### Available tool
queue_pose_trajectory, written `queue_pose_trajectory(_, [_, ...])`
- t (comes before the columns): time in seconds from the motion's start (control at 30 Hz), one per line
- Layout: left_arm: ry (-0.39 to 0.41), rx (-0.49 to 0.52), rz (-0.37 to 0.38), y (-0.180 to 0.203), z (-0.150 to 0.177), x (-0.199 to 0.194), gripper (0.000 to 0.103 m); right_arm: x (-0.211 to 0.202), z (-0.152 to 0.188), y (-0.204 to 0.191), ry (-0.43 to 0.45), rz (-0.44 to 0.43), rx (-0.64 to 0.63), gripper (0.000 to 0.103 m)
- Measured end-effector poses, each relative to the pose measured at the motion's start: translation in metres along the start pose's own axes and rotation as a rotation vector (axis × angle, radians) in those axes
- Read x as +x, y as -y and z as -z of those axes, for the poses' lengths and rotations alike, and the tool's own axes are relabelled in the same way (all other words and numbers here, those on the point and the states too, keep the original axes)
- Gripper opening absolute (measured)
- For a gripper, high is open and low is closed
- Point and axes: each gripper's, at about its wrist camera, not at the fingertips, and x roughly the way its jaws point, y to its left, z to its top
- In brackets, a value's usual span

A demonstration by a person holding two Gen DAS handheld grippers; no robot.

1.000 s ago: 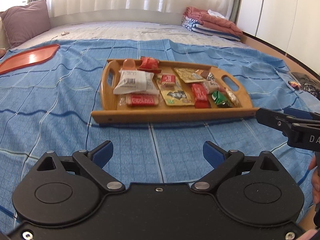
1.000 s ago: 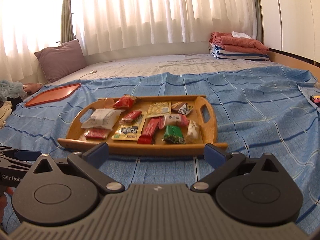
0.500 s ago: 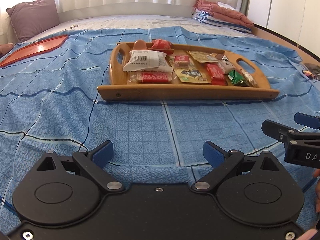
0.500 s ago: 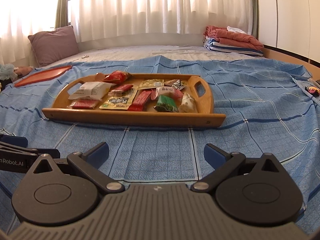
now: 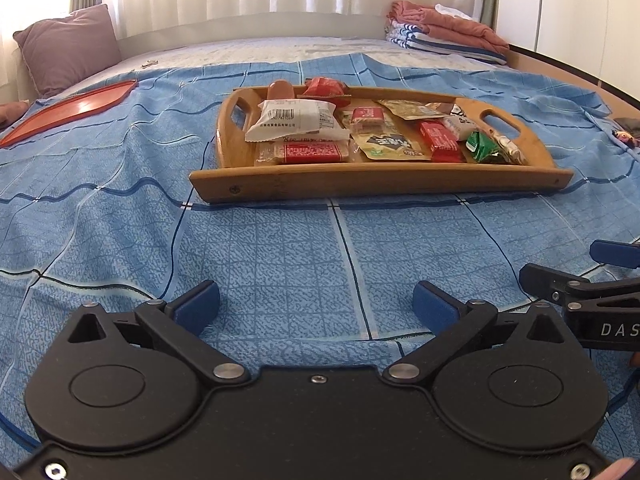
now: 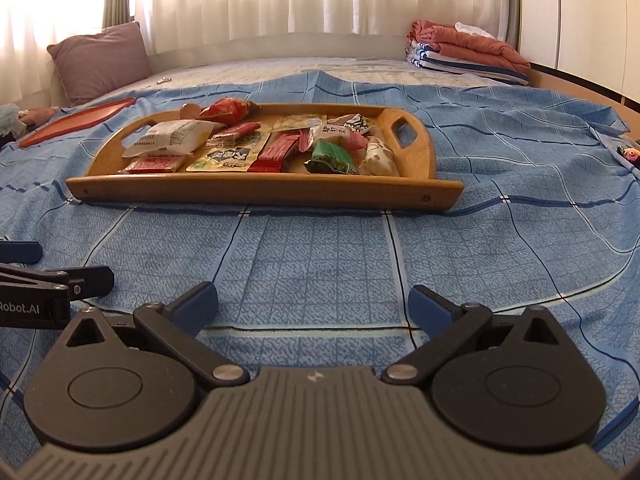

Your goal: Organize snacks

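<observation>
A wooden tray (image 5: 384,186) (image 6: 256,190) with two handle slots lies on the blue checked bedspread and holds several snack packets. Among them are a white packet (image 5: 296,120) (image 6: 172,138), red bars (image 5: 438,140) (image 6: 278,152) and a green packet (image 5: 482,146) (image 6: 330,156). My left gripper (image 5: 316,306) hovers low over the bedspread in front of the tray, its jaws opening wide with nothing between them. My right gripper (image 6: 312,304) stands open and empty beside it, also short of the tray. Each gripper shows at the edge of the other's view.
An orange-red tray (image 5: 68,114) (image 6: 76,122) lies far left on the bedspread. A mauve pillow (image 5: 68,48) leans at the back left. Folded blankets (image 5: 444,28) (image 6: 468,52) are stacked at the back right. A small dark item (image 6: 628,154) lies at the right edge.
Both grippers have sunk closer to the bedspread, so the tray now looks flatter and sits higher in both views. Nothing on the tray has moved.
</observation>
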Motion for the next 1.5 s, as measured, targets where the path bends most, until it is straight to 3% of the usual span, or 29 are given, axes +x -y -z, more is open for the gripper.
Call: queue_pose_trajectory(1.5, [0.085, -0.002, -0.018, 0.002, 0.015, -0.005, 0.103, -0.001, 0.006, 0.006, 0.038, -0.025, 0.032, 0.103])
